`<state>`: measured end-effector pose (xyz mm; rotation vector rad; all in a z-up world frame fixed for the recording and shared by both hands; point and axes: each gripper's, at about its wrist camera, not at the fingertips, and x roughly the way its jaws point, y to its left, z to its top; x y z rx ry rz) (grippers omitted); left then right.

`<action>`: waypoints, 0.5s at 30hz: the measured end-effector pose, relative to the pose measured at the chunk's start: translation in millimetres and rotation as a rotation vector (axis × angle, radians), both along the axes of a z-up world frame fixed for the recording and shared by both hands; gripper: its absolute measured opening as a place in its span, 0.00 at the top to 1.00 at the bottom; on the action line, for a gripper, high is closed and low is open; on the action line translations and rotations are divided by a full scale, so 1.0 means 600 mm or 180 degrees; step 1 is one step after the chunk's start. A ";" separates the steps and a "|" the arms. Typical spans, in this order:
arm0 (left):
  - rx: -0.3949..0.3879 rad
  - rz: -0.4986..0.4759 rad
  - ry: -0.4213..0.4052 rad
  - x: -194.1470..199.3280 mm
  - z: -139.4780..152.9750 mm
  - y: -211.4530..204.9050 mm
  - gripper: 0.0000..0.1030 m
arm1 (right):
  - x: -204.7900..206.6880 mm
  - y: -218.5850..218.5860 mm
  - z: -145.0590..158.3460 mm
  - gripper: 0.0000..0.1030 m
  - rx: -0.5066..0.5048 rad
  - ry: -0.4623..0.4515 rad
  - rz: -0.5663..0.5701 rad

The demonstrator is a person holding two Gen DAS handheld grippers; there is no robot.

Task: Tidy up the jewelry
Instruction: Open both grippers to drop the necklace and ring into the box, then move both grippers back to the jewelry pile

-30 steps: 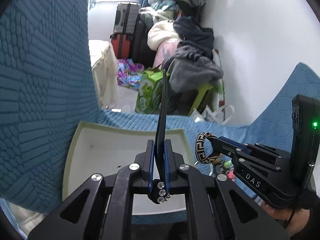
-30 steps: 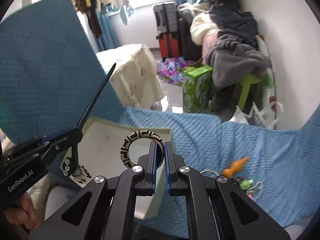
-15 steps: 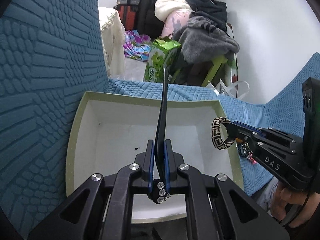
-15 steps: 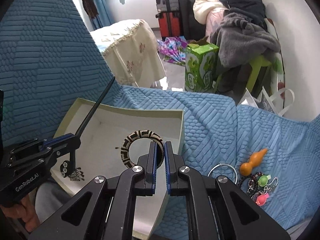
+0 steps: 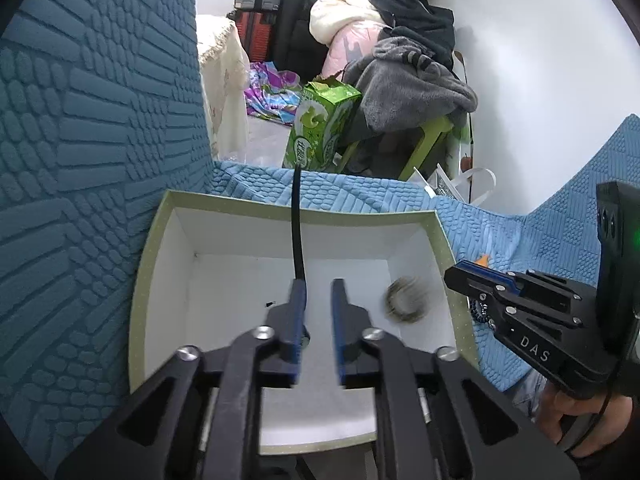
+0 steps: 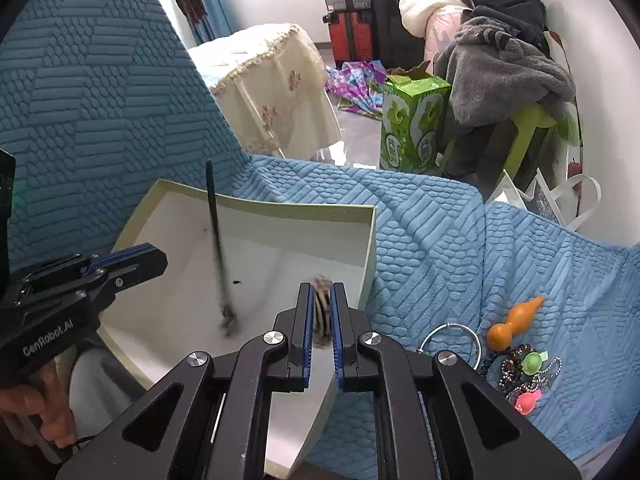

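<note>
Left hand-held gripper (image 5: pixel 316 300) just opened, jaws apart, black hair stick (image 5: pixel 297 236) slipping past its left finger into the box (image 5: pixel 148 264). Right hand-held gripper (image 6: pixel 320 312) barely parted, blurred patterned bangle (image 6: pixel 322 312) loose between its jaws, over the box's right side.

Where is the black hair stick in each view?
Left wrist: the hair stick stands at centre, rising from beside the left gripper's fingers over the box.
Right wrist: left of centre, blurred, leaning inside the box.
Shared landmark: the green carton beyond the box.
</note>
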<state>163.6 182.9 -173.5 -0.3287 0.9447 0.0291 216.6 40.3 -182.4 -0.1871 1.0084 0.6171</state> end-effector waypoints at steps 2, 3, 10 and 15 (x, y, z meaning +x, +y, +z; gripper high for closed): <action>0.0037 0.0071 -0.0042 -0.007 0.012 0.003 0.44 | -0.004 -0.003 0.007 0.77 0.0023 -0.0014 0.0008; 0.0058 0.0091 -0.0107 -0.014 0.021 0.004 0.42 | -0.007 -0.004 0.012 0.71 0.0046 -0.0037 0.0010; 0.0201 0.0191 -0.0374 -0.040 0.086 -0.006 0.42 | -0.025 -0.035 0.071 0.71 0.0218 -0.0292 0.0075; 0.0217 0.0269 -0.0618 -0.064 0.132 -0.030 0.42 | -0.040 -0.063 0.125 0.71 0.0352 -0.0501 0.0155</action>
